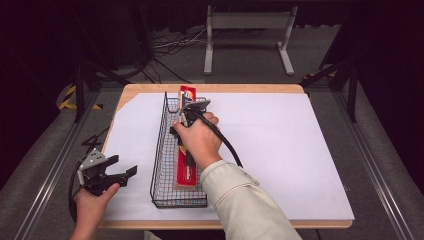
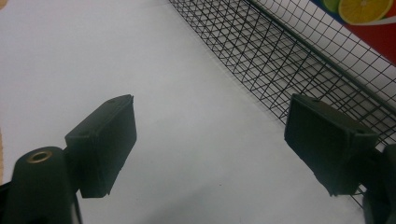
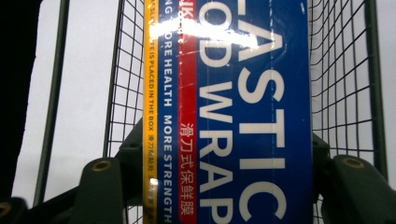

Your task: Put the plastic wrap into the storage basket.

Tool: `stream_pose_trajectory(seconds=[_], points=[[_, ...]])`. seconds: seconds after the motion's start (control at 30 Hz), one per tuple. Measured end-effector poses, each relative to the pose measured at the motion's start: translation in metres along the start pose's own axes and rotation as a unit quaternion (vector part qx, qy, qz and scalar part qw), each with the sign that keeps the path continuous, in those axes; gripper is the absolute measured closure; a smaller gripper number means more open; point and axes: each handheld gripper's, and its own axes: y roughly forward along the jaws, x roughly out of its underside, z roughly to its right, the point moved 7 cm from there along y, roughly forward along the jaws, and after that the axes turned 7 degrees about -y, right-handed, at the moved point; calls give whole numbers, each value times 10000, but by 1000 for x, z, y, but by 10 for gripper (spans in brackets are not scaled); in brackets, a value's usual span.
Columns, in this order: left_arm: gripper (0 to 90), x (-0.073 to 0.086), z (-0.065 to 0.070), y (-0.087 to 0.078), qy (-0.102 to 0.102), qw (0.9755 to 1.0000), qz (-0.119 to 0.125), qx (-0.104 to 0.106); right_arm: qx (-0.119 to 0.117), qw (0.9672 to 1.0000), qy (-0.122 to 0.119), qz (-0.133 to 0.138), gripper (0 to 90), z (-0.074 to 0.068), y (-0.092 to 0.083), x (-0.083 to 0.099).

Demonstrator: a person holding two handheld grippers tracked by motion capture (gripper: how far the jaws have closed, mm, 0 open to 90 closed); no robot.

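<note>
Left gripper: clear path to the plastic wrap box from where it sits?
Probably not directly: the left gripper sits open outside the wire basket, whose mesh wall stands between it and the plastic wrap box. The right gripper already clamps it.

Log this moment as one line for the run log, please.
right gripper: shut on long blue plastic wrap box, in black wire basket | left gripper: open, idle over white table sheet
</note>
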Motion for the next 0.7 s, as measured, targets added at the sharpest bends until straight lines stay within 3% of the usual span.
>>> stream_pose_trajectory(seconds=[0.33, 0.7], points=[[175, 0, 1, 0, 3, 10000, -6, 3, 115, 9994, 20, -318, 398, -2, 10, 12], [175, 0, 0, 0, -4, 10000, -9, -5, 207, 9990, 26, -388, 396, -4, 21, 19]])
